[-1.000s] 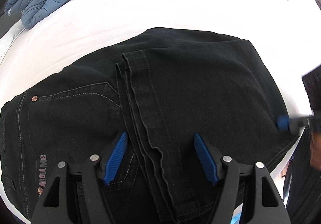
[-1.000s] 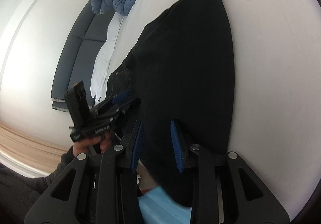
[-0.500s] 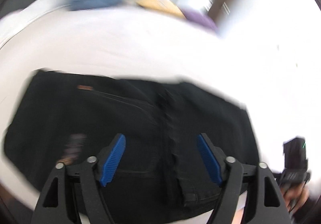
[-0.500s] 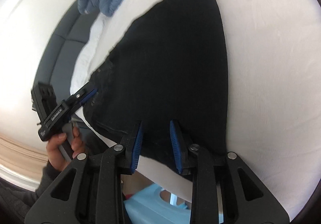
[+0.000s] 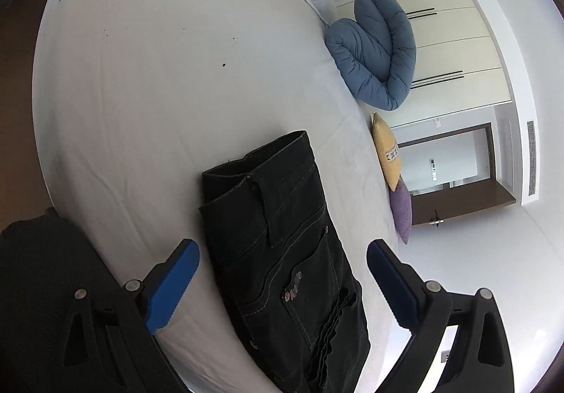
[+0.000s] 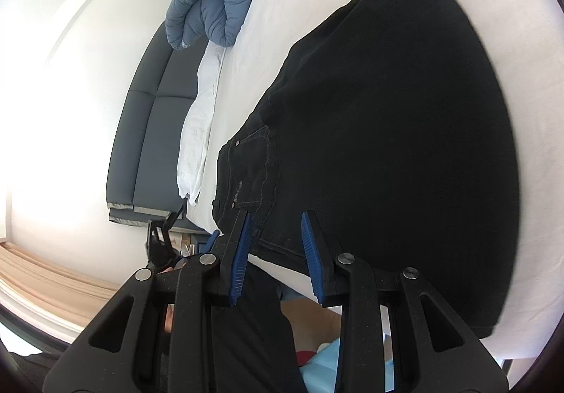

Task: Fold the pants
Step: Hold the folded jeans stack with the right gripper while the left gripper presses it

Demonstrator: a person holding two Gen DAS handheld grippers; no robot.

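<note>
Both tongs point(image 5: 282, 283) point(image 6: 275, 252) have pulled back, open, off the folded pants point(image 5: 282, 252).

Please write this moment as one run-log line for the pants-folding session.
pants: folded, flat on white bed | left hand-held gripper: open, empty | right hand-held gripper: open, empty, near bed edge

- Left gripper point(image 5: 282, 273) has swung around and backed off; the folded pants point(image 5: 282, 252) now lie lengthwise between its wide-spread jaws.
- Right gripper point(image 6: 276, 248) has pulled back toward the pants' near edge, jaws parted wider.
</note>
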